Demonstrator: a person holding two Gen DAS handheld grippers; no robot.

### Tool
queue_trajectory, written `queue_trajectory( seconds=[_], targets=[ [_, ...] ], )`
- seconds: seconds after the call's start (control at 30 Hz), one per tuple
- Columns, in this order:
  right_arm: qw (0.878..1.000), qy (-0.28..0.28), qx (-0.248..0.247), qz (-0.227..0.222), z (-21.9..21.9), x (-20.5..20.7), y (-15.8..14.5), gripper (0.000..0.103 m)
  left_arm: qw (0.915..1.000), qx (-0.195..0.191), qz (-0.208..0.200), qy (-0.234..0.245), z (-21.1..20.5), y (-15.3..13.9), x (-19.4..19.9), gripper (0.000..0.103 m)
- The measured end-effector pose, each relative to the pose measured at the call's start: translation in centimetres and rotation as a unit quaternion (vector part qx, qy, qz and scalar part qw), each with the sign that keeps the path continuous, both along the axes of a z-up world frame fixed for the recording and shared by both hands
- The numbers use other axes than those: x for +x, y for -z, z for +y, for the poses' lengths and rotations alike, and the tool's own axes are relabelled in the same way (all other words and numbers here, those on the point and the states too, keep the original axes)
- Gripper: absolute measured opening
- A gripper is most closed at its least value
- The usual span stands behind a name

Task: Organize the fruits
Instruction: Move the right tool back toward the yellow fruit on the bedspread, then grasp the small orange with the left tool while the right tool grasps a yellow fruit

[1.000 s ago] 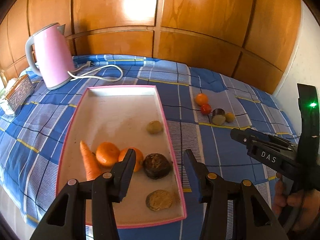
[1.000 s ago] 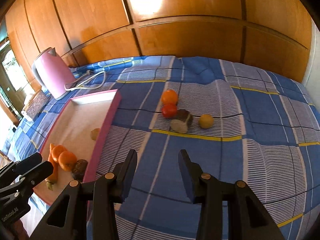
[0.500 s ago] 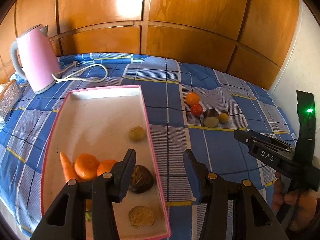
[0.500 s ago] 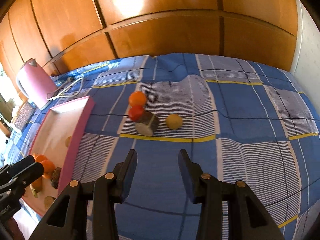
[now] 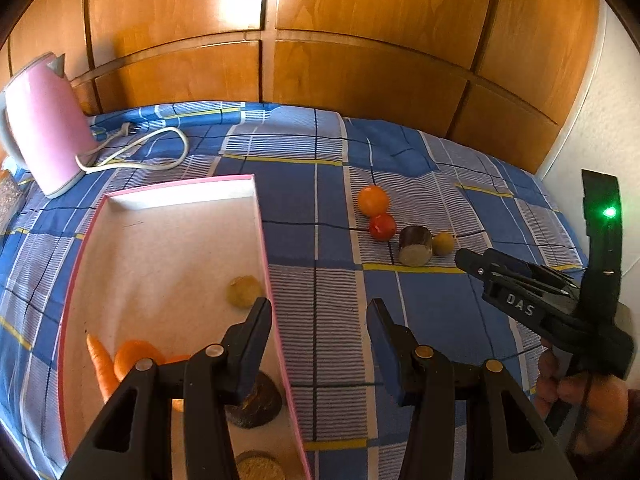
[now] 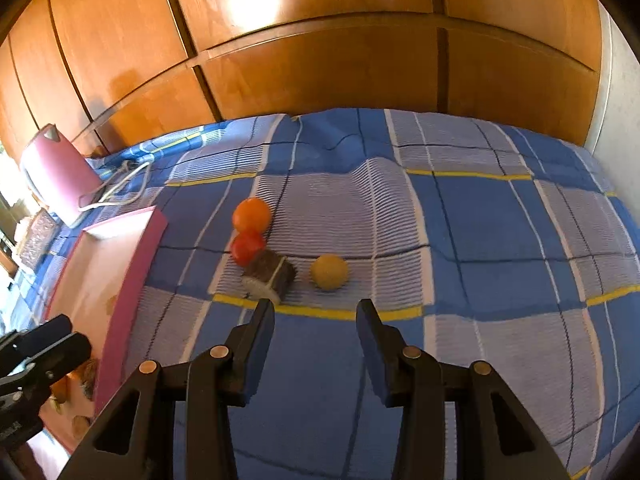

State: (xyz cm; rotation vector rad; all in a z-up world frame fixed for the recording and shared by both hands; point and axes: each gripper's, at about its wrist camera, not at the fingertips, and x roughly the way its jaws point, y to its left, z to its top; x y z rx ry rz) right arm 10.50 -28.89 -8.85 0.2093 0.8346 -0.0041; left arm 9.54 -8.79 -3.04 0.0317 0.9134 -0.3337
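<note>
A pink-rimmed tray [image 5: 260, 216] lies on the blue checked cloth and holds a carrot [image 5: 100, 364], oranges [image 5: 132, 358], a small yellow fruit [image 5: 244, 290] and dark round fruits [image 5: 256, 404]. On the cloth to its right lie an orange [image 6: 251, 215], a red tomato [image 6: 247, 246], a dark cut fruit [image 6: 269, 276] and a yellow fruit [image 6: 329, 271]. My left gripper [image 5: 318, 322] is open and empty over the tray's right rim. My right gripper [image 6: 315, 322] is open and empty, just short of the dark fruit and yellow fruit.
A pink kettle [image 5: 44, 132] with a white cord [image 5: 152, 148] stands at the back left. Wooden panels [image 5: 320, 40] close the back. A white wall [image 5: 600, 140] is at the right. The right gripper also shows in the left wrist view [image 5: 520, 280].
Both grippers have moved right and forward toward the loose fruits. The tray has slid left in both views. Both stay open and empty.
</note>
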Motion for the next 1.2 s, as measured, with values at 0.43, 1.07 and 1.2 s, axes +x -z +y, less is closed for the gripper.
queue_trajectory(
  seconds=[0.43, 1.07, 1.2],
  targets=[
    [1.0, -0.02, -0.016, 0.018, -0.3, 4.0, 2.0, 0.028, 0.9997, -0.006, 0.024, 0.006, -2.3, 1.0, 3.8, 0.05],
    [0.998, -0.047, -0.044, 0.003, -0.4, 3.7, 2.1, 0.027, 0.9955, -0.047, 0.075, 0.034, -7.1, 3.4, 9.2, 0.044],
    [0.998, -0.05, -0.042, 0.001, -0.5, 3.7, 2.2, 0.027, 0.9946, -0.053, 0.084, 0.032, -7.7, 3.8, 10.5, 0.044]
  ],
)
